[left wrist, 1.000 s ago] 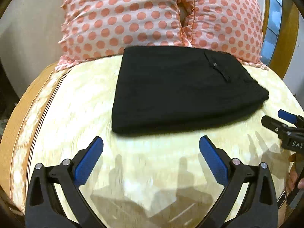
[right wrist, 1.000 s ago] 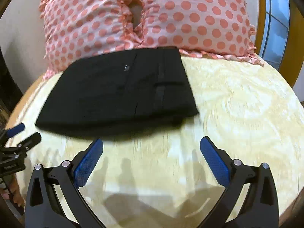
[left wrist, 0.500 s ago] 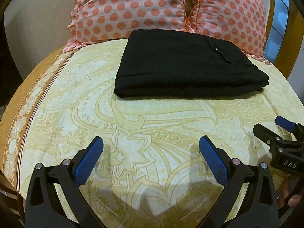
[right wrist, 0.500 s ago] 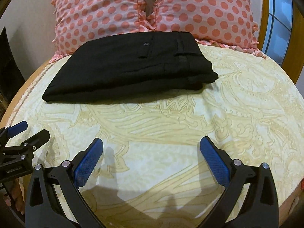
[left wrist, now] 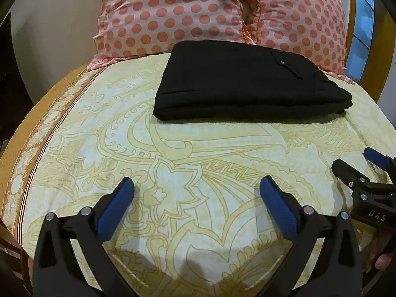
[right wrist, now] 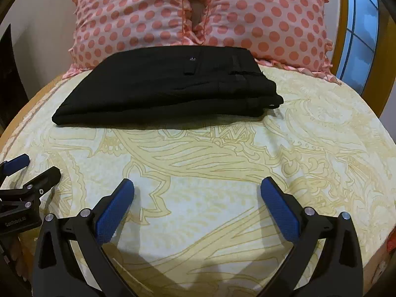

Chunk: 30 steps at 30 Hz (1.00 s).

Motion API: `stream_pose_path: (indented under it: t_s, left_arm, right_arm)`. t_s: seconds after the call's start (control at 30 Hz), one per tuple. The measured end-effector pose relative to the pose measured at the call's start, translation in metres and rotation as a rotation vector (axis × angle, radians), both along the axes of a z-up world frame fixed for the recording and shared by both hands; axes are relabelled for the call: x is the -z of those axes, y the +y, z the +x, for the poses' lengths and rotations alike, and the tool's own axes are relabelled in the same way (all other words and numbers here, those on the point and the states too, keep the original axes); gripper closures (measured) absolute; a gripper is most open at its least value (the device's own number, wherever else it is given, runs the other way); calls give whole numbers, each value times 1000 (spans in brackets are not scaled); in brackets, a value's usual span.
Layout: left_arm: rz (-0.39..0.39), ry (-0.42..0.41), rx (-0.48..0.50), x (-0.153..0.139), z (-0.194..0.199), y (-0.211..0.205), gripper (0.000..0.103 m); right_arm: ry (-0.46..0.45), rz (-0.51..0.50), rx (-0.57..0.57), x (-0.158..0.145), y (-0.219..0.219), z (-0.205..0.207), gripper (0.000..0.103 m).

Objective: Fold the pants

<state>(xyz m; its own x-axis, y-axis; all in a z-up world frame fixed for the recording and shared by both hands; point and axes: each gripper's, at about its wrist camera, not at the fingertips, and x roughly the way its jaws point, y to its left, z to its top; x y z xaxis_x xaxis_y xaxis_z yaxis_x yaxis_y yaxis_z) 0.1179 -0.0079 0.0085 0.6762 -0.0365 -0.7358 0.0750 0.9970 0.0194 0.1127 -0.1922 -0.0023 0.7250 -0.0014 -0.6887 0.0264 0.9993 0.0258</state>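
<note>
The black pants (left wrist: 245, 84) lie folded into a flat rectangular stack on the bed, just in front of the pillows; they also show in the right wrist view (right wrist: 170, 86). My left gripper (left wrist: 196, 185) is open and empty, low over the sheet, well short of the pants. My right gripper (right wrist: 197, 185) is open and empty, likewise back from the pants. Each gripper appears at the edge of the other's view, the right one (left wrist: 354, 163) and the left one (right wrist: 34, 168).
Two pink pillows with orange dots (left wrist: 173, 12) (right wrist: 267, 17) lean at the head of the bed behind the pants. The yellow patterned sheet (left wrist: 198, 148) covers the bed. An orange border and the bed edge run on the left (left wrist: 37, 123). A window (right wrist: 361, 24) is at right.
Both grippers have drawn back from the pants toward the foot of the bed and stayed open. The pants now look farther away and lie still.
</note>
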Motion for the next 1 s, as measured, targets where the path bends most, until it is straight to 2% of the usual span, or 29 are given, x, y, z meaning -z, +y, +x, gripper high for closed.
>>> stream_pose_path:
  t_s: [1.0]
  left_arm:
    - [-3, -28, 3, 1, -3, -1, 2]
  right_arm:
    - [-28, -2, -3, 1, 0, -3, 1]
